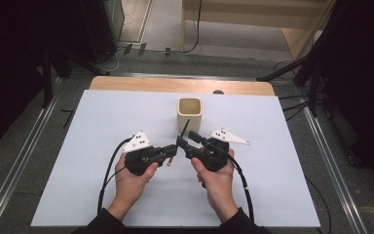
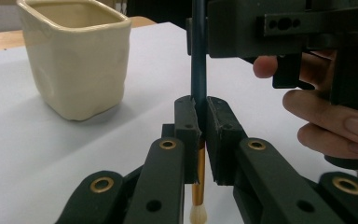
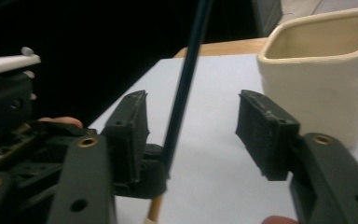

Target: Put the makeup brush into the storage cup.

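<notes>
Hands meet mid-table: left tool clamps the brush, right tool gapes around it.

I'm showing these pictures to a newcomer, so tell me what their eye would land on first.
First, the thin dark brush standing upright at the middle of the white table, clamped low on its handle by the left gripper. Next, the right gripper, its jaws apart on either side of the handle without pressing it. Behind them stands the cream square cup, open-topped and apart from both grippers.
</notes>
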Demonstrator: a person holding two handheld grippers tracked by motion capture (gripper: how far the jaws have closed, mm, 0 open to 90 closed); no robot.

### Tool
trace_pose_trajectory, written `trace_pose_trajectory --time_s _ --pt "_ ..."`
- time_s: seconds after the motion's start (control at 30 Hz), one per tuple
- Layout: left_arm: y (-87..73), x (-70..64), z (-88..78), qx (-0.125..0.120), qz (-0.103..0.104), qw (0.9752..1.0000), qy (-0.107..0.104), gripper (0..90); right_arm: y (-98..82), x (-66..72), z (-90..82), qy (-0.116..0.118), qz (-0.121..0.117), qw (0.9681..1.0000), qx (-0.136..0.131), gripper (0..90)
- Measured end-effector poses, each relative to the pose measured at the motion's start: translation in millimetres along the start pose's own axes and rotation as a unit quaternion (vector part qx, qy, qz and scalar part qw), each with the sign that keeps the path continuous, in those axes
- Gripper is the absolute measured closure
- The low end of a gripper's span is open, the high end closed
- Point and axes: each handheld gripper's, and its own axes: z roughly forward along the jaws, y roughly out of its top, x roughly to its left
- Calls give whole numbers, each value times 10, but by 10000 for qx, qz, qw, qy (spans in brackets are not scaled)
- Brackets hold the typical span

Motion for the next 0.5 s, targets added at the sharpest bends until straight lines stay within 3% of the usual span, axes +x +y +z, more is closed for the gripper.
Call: trace_pose_trajectory --time_s 0.27,0.4,0.5 --pt "-13 -73 39 -20 116 9999 -39 845 -60 -12 24 166 104 9998 -19 601" --pt "-19 -94 44 -55 143 9999 -50 845 -60 -36 10 356 455 9983 -60 637" --pt "-22 -109 53 -43 163 9998 -72 845 -57 -57 1 365 550 9978 -46 652"
